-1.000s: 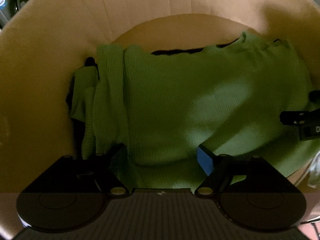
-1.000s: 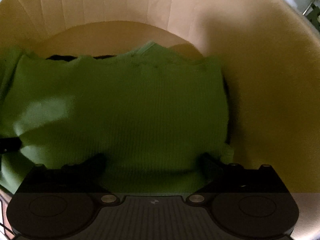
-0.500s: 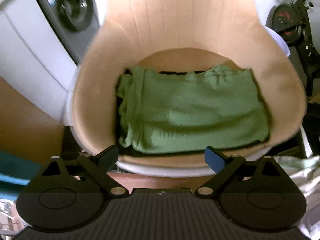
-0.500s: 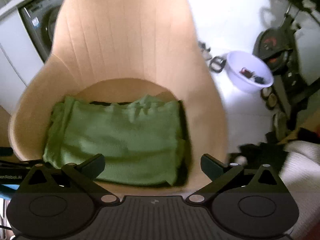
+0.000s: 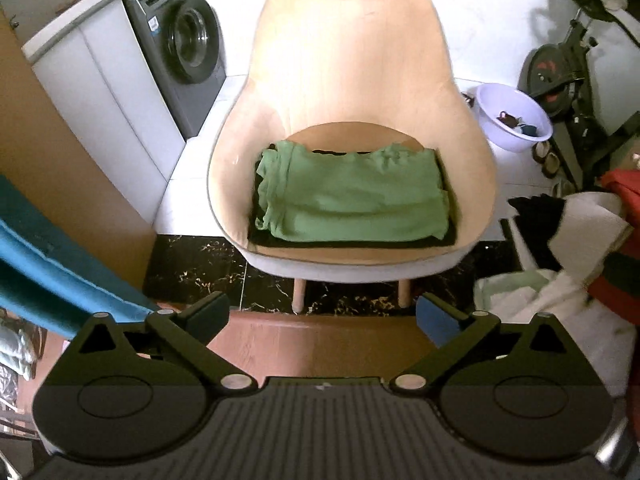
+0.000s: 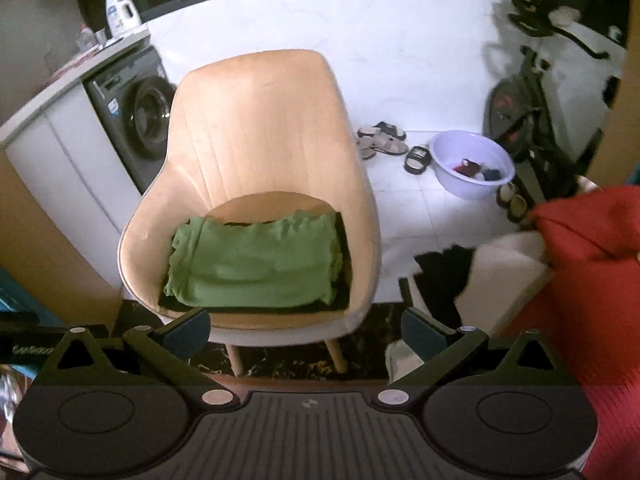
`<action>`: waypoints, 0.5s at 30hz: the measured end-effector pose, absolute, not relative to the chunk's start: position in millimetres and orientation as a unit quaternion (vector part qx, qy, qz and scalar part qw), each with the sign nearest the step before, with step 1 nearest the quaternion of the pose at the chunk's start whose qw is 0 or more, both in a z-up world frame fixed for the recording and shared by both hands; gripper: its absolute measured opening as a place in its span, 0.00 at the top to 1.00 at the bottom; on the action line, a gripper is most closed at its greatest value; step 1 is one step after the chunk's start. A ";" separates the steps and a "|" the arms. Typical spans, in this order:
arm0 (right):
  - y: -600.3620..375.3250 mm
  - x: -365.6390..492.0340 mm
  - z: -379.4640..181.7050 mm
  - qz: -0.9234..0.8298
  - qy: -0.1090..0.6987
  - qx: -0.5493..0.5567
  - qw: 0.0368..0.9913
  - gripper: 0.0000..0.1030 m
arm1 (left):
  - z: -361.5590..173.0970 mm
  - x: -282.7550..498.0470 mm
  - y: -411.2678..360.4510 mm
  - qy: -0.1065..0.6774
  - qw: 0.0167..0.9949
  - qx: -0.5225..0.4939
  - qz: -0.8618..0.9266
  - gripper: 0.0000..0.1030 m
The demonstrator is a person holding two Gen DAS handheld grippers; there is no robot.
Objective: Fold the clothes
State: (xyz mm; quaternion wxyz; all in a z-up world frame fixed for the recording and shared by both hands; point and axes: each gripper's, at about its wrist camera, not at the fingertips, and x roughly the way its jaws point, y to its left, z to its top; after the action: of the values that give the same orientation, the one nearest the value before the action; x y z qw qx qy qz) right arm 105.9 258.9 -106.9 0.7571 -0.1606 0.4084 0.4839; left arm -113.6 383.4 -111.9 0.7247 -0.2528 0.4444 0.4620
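Note:
A folded green knit sweater (image 5: pixel 352 196) lies flat on the seat of a tan armchair (image 5: pixel 352 60), on top of a dark folded garment (image 5: pixel 448 240). It also shows in the right wrist view (image 6: pixel 256 264) on the same armchair (image 6: pixel 260 120). My left gripper (image 5: pixel 322 318) is open and empty, held back from the chair's front edge. My right gripper (image 6: pixel 306 326) is open and empty, also well back from the chair.
A washing machine (image 5: pixel 180 48) and white cabinet (image 5: pixel 88 80) stand left of the chair. A lilac basin (image 6: pixel 474 164), sandals (image 6: pixel 380 140) and an exercise bike (image 6: pixel 520 100) are at right. A pile of red, white and black clothes (image 6: pixel 560 260) lies at right.
Both grippers have pulled back and up from the sweater on the chair seat. The whole chair and room are now in view. The sweater stays folded on the seat.

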 end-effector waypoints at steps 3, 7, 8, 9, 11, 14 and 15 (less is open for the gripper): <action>230.9 94.2 -90.5 0.480 0.400 -0.159 0.764 0.01 | -99.3 -121.4 361.0 0.446 0.726 -0.259 0.454 0.01; 204.0 76.0 -80.8 0.470 0.393 -0.151 0.776 0.01 | -91.7 -132.2 337.8 0.457 0.720 -0.247 0.460 0.01; 198.4 72.6 -78.9 0.466 0.395 -0.145 0.778 0.01 | -90.6 -135.5 333.7 0.457 0.721 -0.246 0.460 0.01; 193.5 69.2 -77.5 0.463 0.398 -0.139 0.780 0.01 | -89.5 -138.8 329.7 0.456 0.721 -0.245 0.461 0.01; 187.3 62.2 -76.6 0.456 0.399 -0.132 0.784 0.01 | -90.5 -144.1 325.4 0.460 0.724 -0.242 0.454 0.01; 186.5 50.1 -76.0 0.440 0.400 -0.135 0.793 0.01 | -91.6 -154.0 321.1 0.469 0.724 -0.242 0.444 0.01; 187.5 45.5 -75.9 0.437 0.404 -0.134 0.792 0.01 | -91.5 -158.4 320.8 0.468 0.725 -0.244 0.443 0.01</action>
State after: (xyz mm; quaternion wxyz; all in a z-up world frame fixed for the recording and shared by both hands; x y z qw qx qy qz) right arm 45.5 187.5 -75.9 0.7924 -0.1338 0.4044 0.4367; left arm -158.4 320.8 -91.5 0.7248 -0.2442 0.4678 0.4430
